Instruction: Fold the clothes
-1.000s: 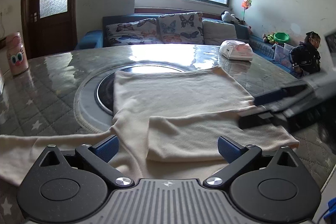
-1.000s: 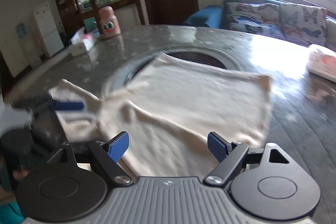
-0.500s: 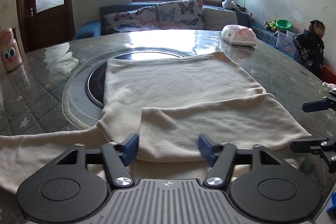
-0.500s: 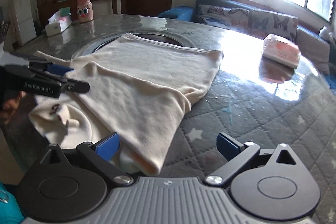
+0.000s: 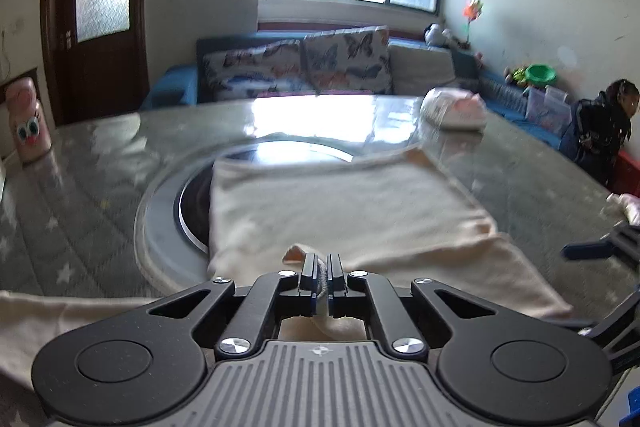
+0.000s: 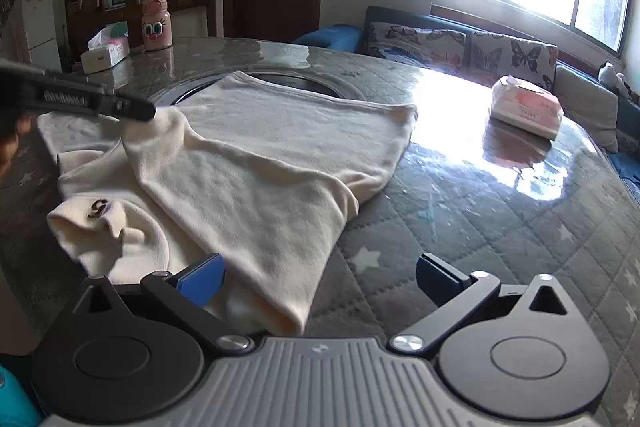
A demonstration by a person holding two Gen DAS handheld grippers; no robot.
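Observation:
A cream sweater (image 5: 344, 203) lies spread on the round table, one sleeve folded across its body. My left gripper (image 5: 322, 273) is shut on the folded sleeve's cuff and lifts it a little off the cloth. In the right wrist view the same sweater (image 6: 256, 163) fills the middle, with the left gripper (image 6: 136, 111) pinching cloth at the left. My right gripper (image 6: 320, 277) is open and empty, low over the sweater's near corner at the table's edge. It also shows in the left wrist view (image 5: 592, 251) at the far right.
The table (image 6: 500, 219) has a quilted grey cover with stars and a round glass insert (image 5: 192, 203). A tissue pack (image 6: 526, 107) lies far right. A pink bottle (image 6: 156, 23) and a tissue box (image 6: 106, 53) stand far left. A child (image 5: 604, 131) stands beyond the table.
My left gripper has closed on the folded sleeve's cuff and raised it. My right gripper has stayed open near the sweater's corner.

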